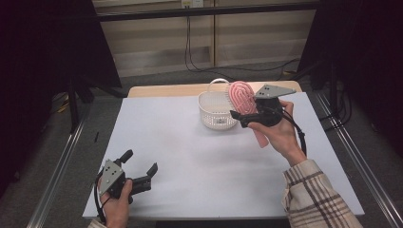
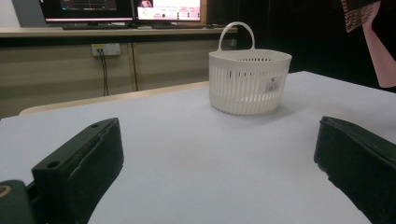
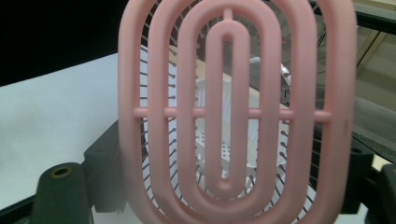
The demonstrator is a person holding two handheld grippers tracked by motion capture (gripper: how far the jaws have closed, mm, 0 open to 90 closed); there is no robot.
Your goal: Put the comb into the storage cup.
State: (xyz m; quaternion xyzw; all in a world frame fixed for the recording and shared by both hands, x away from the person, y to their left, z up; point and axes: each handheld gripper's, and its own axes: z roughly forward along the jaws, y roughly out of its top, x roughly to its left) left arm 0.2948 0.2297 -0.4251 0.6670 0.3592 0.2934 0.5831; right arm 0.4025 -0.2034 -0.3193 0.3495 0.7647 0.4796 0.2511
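Light falls from overhead onto the white table sheet (image 1: 199, 156), which glows evenly while the room's sides sink into near black. Shadows are faint and soft: a pale one under the white basket (image 2: 250, 81), another beneath the left gripper (image 1: 141, 167), whose spread jaws are dark and show little detail. Its own view is sharp on the basket beyond the fingertips, but the jaws up close are smeared. The monitors (image 2: 121, 9) at the back are blown out. In the right gripper view, the pink brush (image 3: 233, 112) between the fingers is soft, slightly blurred, its edges bleeding. Mild grain everywhere.
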